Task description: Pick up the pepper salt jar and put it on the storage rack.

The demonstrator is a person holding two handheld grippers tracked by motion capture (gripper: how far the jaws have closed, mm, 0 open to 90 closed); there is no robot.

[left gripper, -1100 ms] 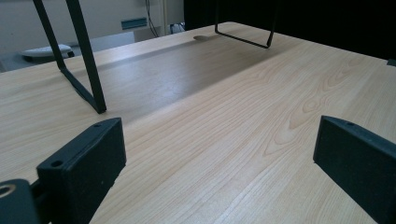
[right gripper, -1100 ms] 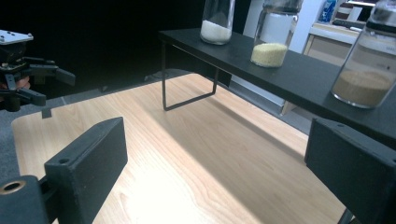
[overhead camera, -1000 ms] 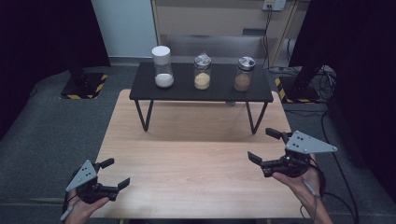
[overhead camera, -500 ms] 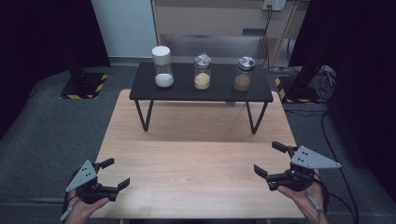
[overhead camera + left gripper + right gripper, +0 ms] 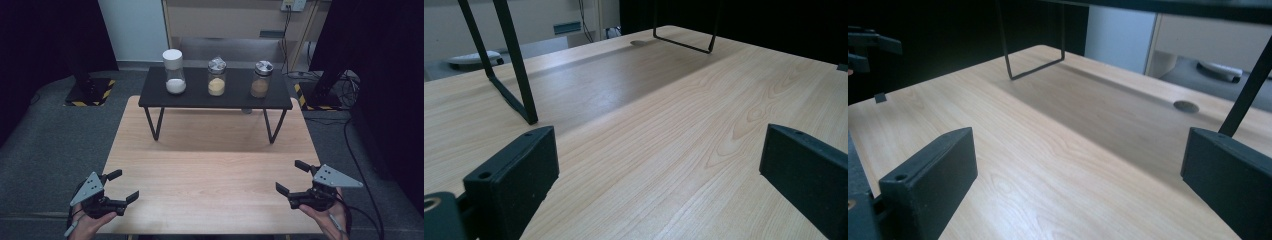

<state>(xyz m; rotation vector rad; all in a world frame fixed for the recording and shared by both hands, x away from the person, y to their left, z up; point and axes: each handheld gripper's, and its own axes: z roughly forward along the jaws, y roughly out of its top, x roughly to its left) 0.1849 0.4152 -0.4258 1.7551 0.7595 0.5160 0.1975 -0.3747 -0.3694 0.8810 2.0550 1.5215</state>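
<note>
Gaping wide and empty, each claw, left (image 5: 122, 185) and right (image 5: 292, 176), sits well short of the jars (image 5: 216, 76).

No readable text, label, brand, number or sign appears on anything in these views.

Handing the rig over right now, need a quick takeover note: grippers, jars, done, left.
Left gripper: open, holding nothing, low at the near left table edge.
Right gripper: open, holding nothing, near right edge; its jaws have just been opening.
Three jars stand upright in a row on the black shelf: white-lidded jar, yellow-filled jar, brown-filled jar.
Done: nothing visible; no jar touched.
Left: reach for the jars.
</note>
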